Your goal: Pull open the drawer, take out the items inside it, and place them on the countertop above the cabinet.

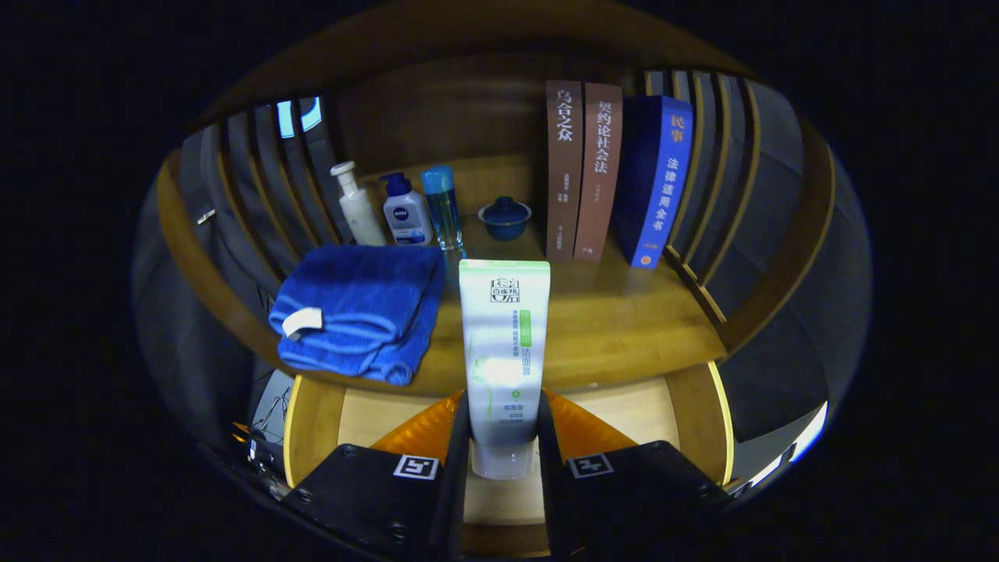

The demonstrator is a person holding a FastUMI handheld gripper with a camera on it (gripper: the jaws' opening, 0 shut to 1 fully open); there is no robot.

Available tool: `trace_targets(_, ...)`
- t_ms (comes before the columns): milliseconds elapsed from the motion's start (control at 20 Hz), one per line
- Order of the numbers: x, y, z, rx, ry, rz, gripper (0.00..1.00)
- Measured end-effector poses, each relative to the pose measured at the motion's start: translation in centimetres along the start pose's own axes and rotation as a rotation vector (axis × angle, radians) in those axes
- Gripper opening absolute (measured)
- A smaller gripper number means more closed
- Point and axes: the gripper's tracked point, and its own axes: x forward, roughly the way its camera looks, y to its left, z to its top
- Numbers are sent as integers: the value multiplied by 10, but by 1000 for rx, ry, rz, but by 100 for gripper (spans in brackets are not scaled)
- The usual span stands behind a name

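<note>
On the left of the bench [624,328] a folded blue towel [359,308] is lying, with three bottles [398,207] standing behind it. In the middle, the hand-held gripper [503,437] is clamping a white tube [503,343] upright, both fingers pressing its lower end, above the open drawer [312,421]. To the right, a lidded blue bowl [505,217] and books [609,176] are standing. The tube probably needs carrying forward onto bare wood between towel and books, and lowering until it is resting before the fingers let go.
</note>
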Motion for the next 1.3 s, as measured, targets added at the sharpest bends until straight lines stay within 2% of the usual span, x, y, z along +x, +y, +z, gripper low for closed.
trace_targets(250,57,3,34,-2,84,-2,45)
trace_targets(450,98,4,33,-16,208,-32,46)
trace_targets(600,112,5,17,-33,287,-38,46)
trace_targets(800,115,7,24,-18,273,-40,50)
trace_targets(1200,96,-2,34,22,196,-42,95)
trace_targets(1250,91,0,33,25,182,-39,100)
trace_targets(1300,84,2,32,30,164,-31,100)
